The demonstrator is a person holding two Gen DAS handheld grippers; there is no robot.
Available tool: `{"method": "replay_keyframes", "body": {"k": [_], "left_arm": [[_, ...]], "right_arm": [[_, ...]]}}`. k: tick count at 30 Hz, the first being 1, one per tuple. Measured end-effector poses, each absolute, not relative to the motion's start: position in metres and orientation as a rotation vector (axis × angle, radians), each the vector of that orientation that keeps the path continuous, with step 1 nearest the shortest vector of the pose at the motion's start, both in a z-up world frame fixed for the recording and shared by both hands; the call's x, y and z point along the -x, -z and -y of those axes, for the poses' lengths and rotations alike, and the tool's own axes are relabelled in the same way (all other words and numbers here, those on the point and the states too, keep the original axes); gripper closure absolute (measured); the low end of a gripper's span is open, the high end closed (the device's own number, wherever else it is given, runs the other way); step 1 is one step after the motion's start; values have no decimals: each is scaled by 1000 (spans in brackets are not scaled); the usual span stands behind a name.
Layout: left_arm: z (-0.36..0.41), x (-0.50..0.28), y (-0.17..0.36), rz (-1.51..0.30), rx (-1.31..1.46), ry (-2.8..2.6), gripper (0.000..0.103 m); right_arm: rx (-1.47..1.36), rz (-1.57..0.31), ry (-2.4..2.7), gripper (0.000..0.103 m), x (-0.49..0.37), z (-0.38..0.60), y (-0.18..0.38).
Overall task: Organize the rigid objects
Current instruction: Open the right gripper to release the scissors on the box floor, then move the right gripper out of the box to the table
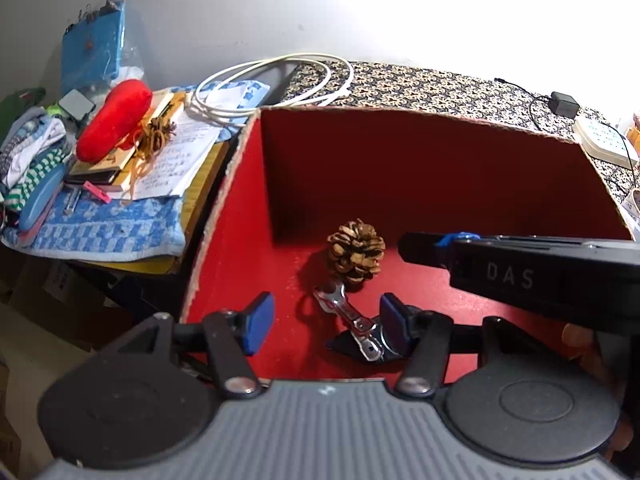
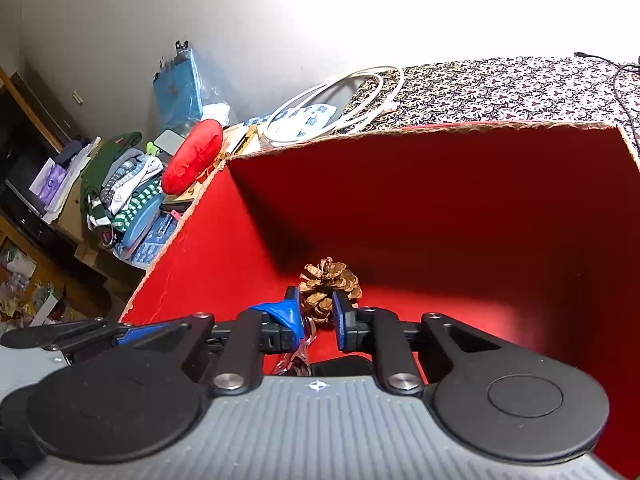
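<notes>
A red cardboard box (image 1: 420, 160) stands open; it also fills the right wrist view (image 2: 460, 208). On its floor lie a brown pine cone (image 1: 356, 251), a small silver wrench (image 1: 346, 312) and a dark object (image 1: 352, 345) under the wrench. My left gripper (image 1: 326, 322) is open just above the floor, its blue pads (image 1: 260, 320) on either side of the wrench. My right gripper (image 2: 316, 314) is open and empty inside the box, with the pine cone (image 2: 330, 284) just beyond its pads. The right gripper's body shows in the left wrist view (image 1: 520, 272).
Left of the box, a cluttered table holds a red cushion (image 1: 114, 118), papers, folded clothes (image 1: 28, 148), a blue checked towel (image 1: 108, 228) and a blue packet (image 1: 94, 50). A white cable (image 1: 276, 84) lies behind the box on a patterned cloth (image 1: 440, 88).
</notes>
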State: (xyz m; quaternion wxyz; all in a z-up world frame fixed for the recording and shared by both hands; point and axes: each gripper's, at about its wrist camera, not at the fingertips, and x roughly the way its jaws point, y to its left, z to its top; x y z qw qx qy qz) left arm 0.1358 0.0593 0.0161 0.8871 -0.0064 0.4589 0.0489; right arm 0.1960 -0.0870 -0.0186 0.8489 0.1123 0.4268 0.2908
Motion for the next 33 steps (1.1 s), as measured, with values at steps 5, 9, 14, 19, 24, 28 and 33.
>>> {"method": "replay_keyframes", "body": {"k": [5, 9, 14, 19, 24, 28, 33], "left_arm": [[-57, -136, -15, -951, 4, -107, 39], [-55, -135, -13, -945, -7, -102, 36], [-51, -134, -11, -935, -30, -105, 34], [-49, -136, -9, -936, -45, -115, 33], [-46, -137, -7, -941, -67, -128, 31], [-45, -137, -6, -938, -70, -129, 28], [-43, -139, -3, -937, -69, -116, 17]], "right_arm": [[-242, -892, -608, 103, -195, 88, 19], [-253, -889, -606, 100, -196, 89, 19], [-261, -886, -601, 99, -195, 89, 19], [-258, -864, -593, 99, -192, 90, 17], [-252, -845, -583, 98, -188, 90, 17], [-256, -841, -580, 98, -190, 91, 17], [-258, -829, -577, 98, -188, 91, 16]]}}
